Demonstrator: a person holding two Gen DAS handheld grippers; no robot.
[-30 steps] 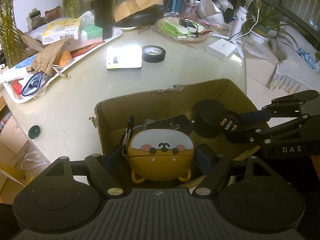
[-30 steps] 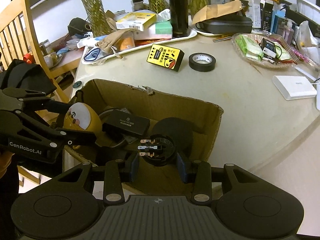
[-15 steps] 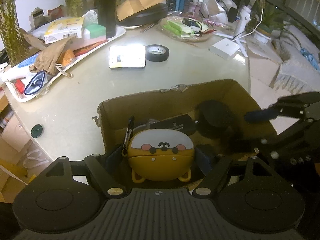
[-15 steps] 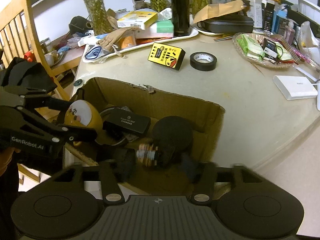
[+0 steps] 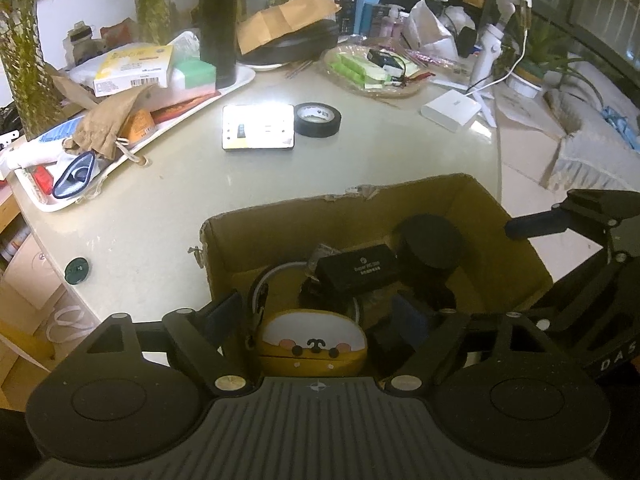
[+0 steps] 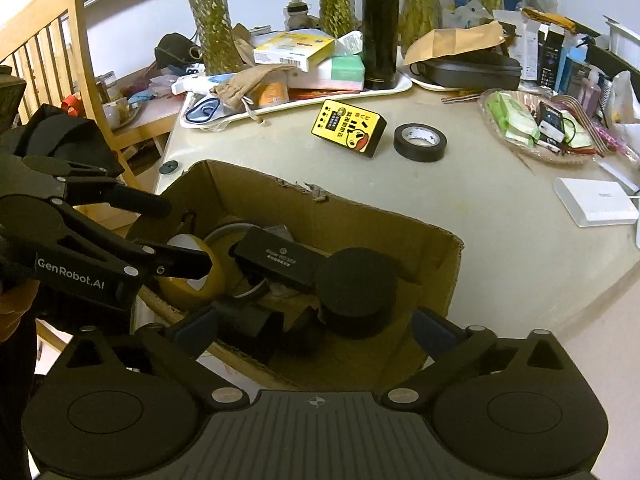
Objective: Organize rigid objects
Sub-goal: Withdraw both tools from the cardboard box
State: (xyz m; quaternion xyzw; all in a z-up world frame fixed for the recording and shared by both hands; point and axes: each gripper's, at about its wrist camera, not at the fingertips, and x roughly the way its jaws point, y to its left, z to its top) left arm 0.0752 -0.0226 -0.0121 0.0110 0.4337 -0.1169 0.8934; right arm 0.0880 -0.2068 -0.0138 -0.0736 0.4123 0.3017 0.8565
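- Left wrist view: the left gripper (image 5: 312,316) has just been opening; its pads now stand clear of the yellow character case (image 5: 312,346), which a second ago sat pinched between them and now lies lower, in the cardboard box (image 5: 320,216) below the fingers.
- The right gripper (image 6: 316,328) has also just been opening, from a tight grip on a round black plug-like part to jaws spread wide with nothing pressed between them; a round black piece (image 6: 356,292) now lies in the box between and just beyond its fingers.
- Also in the box: a flat black adapter (image 6: 276,260), touching the round piece.
- Only the right wrist view shows the printed yellow face of the small yellow box (image 6: 349,127) on the table (image 6: 480,220); in the left view that face is washed out by glare. It also shows a wooden chair (image 6: 44,60) and a hand edge at the far left.
- Only the left wrist view shows the case's cartoon face.
- A black tape roll (image 5: 317,119) sits just beside the small box, both outside the carton.
- Both grippers tilt steeply down over the box's near side, left and right side by side.
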